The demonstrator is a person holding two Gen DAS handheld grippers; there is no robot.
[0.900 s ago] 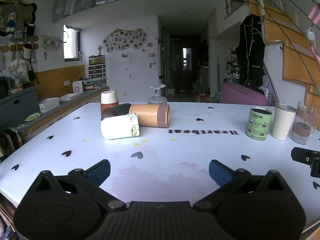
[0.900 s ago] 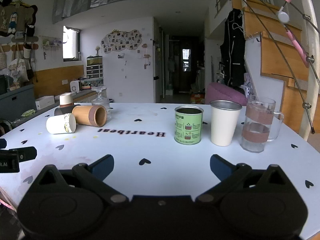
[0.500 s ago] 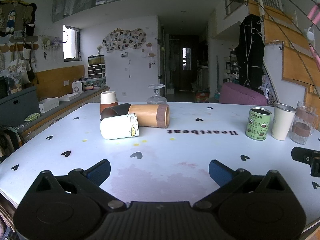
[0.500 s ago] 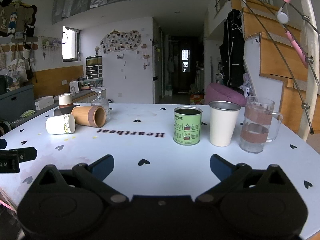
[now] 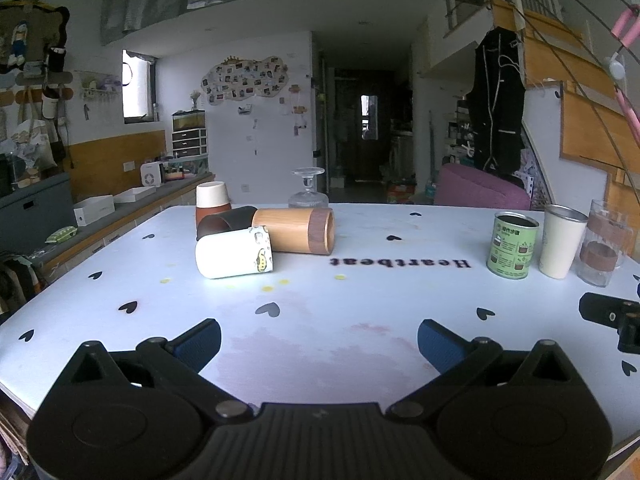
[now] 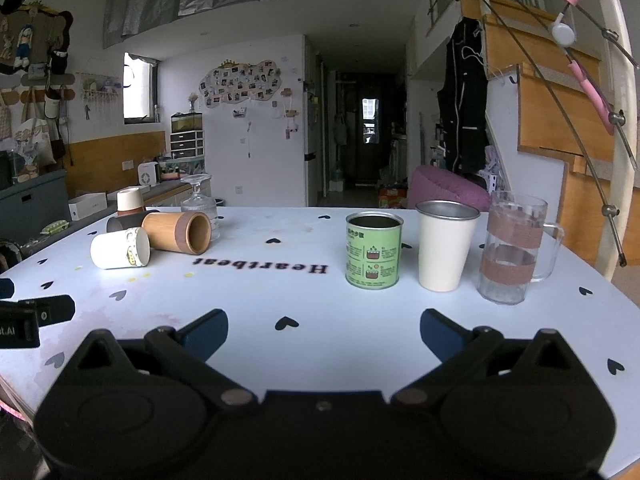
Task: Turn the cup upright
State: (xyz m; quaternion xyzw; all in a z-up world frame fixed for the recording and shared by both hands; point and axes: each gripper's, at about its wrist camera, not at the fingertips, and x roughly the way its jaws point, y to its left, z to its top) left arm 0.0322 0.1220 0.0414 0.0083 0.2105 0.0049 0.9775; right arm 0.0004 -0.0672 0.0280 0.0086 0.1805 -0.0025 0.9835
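A white cup (image 5: 234, 253) with a small cartoon print lies on its side at the far left of the white table (image 5: 320, 320); it also shows in the right wrist view (image 6: 119, 248). Touching it lie a bamboo cup (image 5: 296, 230) and a dark brown cup (image 5: 224, 221), both on their sides. A white-and-brown cup (image 5: 211, 200) and a glass goblet (image 5: 308, 192) stand upside down behind them. My left gripper (image 5: 319, 344) is open and empty, well short of the cups. My right gripper (image 6: 323, 334) is open and empty near the front edge.
A green tin (image 6: 373, 255), a cream metal-rimmed cup (image 6: 445, 245) and a glass mug (image 6: 512, 246) stand upright at the right. The table has black heart marks and the word Heartbeat. A counter runs along the left; stairs rise at the right.
Both views have shifted very slightly; the grippers stay open and nothing on the table has moved.
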